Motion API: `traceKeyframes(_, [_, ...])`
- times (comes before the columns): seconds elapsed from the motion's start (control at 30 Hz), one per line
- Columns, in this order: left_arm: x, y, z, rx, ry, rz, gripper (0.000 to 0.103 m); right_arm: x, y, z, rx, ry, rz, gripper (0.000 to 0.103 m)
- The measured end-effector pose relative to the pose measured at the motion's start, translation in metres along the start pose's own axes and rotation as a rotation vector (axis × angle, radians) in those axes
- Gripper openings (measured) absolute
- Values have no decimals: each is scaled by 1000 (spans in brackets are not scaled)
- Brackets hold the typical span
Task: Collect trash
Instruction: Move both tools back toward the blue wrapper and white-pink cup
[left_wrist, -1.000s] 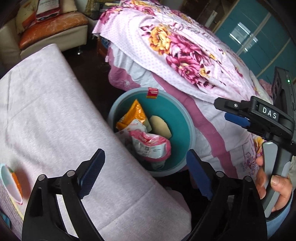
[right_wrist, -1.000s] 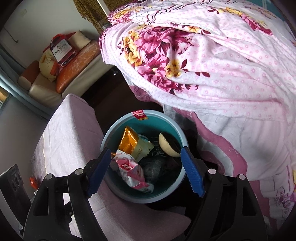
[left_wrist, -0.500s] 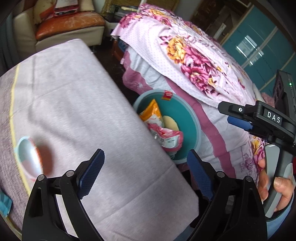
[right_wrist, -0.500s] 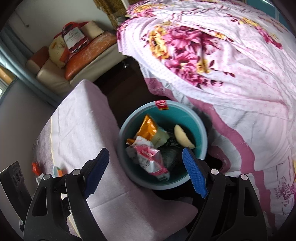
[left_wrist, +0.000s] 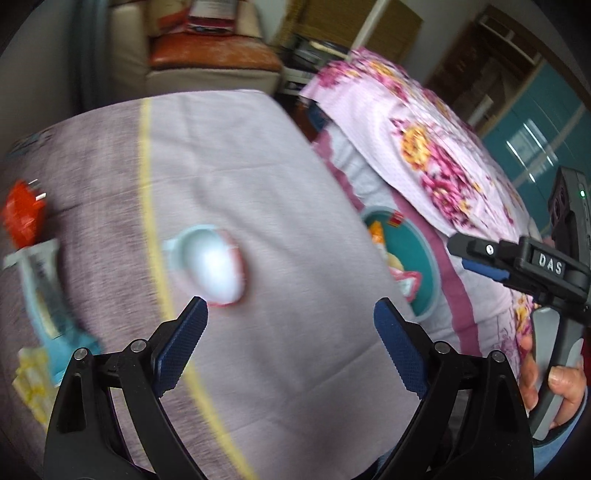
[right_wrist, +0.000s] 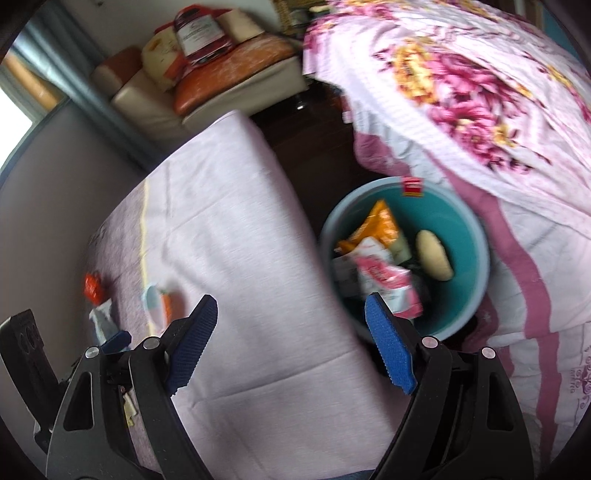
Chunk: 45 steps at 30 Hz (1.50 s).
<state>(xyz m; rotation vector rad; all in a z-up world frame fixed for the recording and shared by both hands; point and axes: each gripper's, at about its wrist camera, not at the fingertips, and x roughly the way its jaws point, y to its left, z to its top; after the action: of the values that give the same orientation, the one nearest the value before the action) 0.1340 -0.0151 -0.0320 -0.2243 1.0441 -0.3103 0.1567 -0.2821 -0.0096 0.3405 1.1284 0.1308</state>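
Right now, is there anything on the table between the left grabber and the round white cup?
No, only bare pink tablecloth. In the left wrist view, the white cup lies just ahead of the open left gripper, touching neither finger.

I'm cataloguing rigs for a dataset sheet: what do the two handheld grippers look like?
Both are black plastic with two angled fingers, silver pivot pins and ribbed blue pads. The left gripper matches the right gripper. In the left wrist view, the right gripper's side carries a white "DAS" label, a grey handle and a black unit with a green light.
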Motion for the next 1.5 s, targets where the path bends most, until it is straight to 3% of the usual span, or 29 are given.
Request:
traceKeyframes(0.2, [-37, 53, -8, -73, -67, 58, 92, 17, 52, -10, -87, 57, 21, 78])
traceKeyframes(0.6, [-57, 163, -27, -284, -73, 152, 92, 71, 129, -21, -238, 153, 45, 78])
traceKeyframes(0.9, [-46, 190, -24, -330, -63, 167, 92, 116, 148, -10, -267, 202, 22, 78])
traceKeyframes(0.93, [-44, 191, -24, -333, -59, 169, 92, 121, 149, -9, -268, 208, 18, 75])
traceKeyframes(0.97, [-42, 192, -24, -335, -56, 168, 92, 126, 151, -9, -266, 221, 21, 64])
traceKeyframes(1.03, [-40, 192, -24, -332, -49, 170, 92, 134, 153, -7, -267, 234, 33, 49])
traceKeyframes(1.1, [-37, 191, -23, -328, -44, 174, 92, 142, 155, -7, -274, 235, 48, 48])
traceKeyframes(1.23, [-35, 189, -21, -312, -51, 193, 91, 151, 163, -9, -313, 229, 60, 35])
traceKeyframes(1.3, [-31, 187, -18, -307, -47, 206, 83, 157, 165, -11, -321, 222, 61, 29])
traceKeyframes(1.33, [-28, 186, -18, -308, -40, 202, 79, 159, 165, -11, -326, 214, 60, 19])
traceKeyframes(1.4, [-25, 184, -17, -305, -26, 206, 54, 157, 166, -13, -343, 185, 58, 10])
traceKeyframes(1.43, [-22, 182, -17, -297, -16, 211, 48, 157, 167, -14, -347, 179, 58, 6])
traceKeyframes(1.47, [-19, 179, -18, -284, -7, 222, 31, 153, 165, -14, -351, 161, 58, 5])
traceKeyframes(1.5, [-18, 177, -18, -275, -4, 227, 27, 150, 164, -14, -351, 149, 58, 4])
